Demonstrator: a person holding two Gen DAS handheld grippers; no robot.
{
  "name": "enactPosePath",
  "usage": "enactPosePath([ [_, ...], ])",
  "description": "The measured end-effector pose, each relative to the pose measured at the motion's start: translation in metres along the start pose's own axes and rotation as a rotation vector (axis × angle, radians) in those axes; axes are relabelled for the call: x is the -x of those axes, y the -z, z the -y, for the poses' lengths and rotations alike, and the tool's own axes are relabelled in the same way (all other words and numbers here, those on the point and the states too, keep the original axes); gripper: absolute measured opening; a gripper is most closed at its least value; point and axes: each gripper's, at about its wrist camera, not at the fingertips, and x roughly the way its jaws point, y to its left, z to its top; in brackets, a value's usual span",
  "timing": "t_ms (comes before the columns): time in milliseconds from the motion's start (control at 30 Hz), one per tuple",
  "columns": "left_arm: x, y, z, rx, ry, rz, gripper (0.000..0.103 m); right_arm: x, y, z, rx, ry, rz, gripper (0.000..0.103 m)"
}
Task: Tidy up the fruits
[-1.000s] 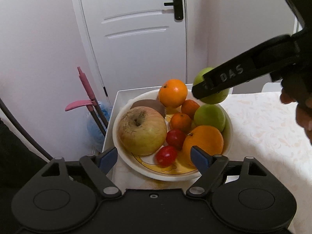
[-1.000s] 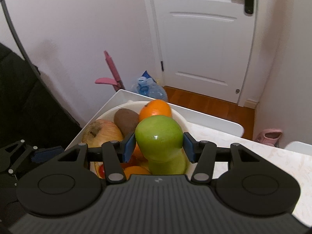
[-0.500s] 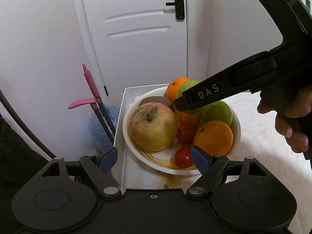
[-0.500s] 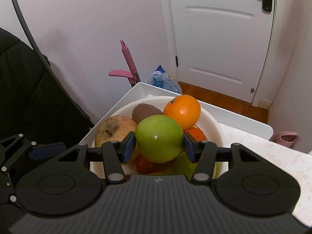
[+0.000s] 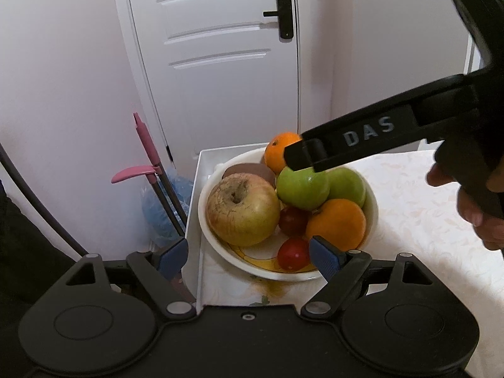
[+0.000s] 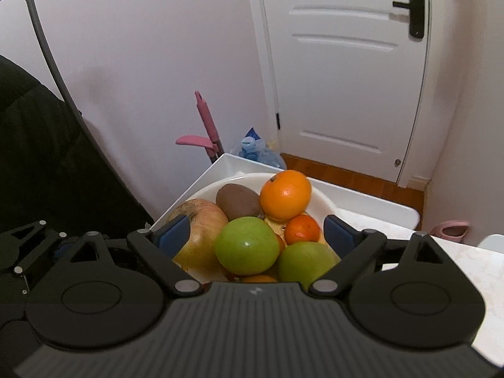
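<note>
A white bowl (image 5: 371,201) on the table holds a large yellow-brown apple (image 5: 242,209), a kiwi (image 6: 237,200), oranges (image 5: 335,223), red tomatoes (image 5: 293,253) and two green apples. One green apple (image 6: 247,245) rests on top of the pile; it also shows in the left wrist view (image 5: 302,186). My right gripper (image 6: 256,233) is open, its pads on either side of that apple and apart from it. My left gripper (image 5: 249,253) is open and empty at the bowl's near rim.
The bowl sits in a white tray (image 5: 201,201) at the edge of a table with a pale cloth (image 5: 425,220). A pink mop (image 5: 148,145), a blue water jug (image 6: 252,146), a white door (image 6: 346,63) and a black chair (image 6: 37,157) stand beyond.
My right gripper carried the green apple down over the bowl, set it on the fruit pile and opened. The left gripper stayed open and shifted slightly left.
</note>
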Motion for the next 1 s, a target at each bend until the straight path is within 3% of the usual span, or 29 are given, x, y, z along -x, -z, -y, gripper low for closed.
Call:
enactPosePath([
  [200,0.031,-0.014,0.016,0.002,0.006,0.041,0.087,0.067,-0.001,0.011,-0.033,0.049,0.054,0.103],
  [567,0.115,-0.037,0.060,0.038,0.026,0.121,0.088,0.209,0.028,0.046,-0.129,0.237,0.109,0.103],
  [900,0.164,-0.027,0.093,0.080,0.024,0.164,0.103,0.272,0.084,0.065,-0.177,0.355,0.067,0.103],
  [1000,0.169,-0.021,0.103,0.064,0.015,0.162,0.103,0.281,0.099,0.065,-0.188,0.394,0.073,0.103],
])
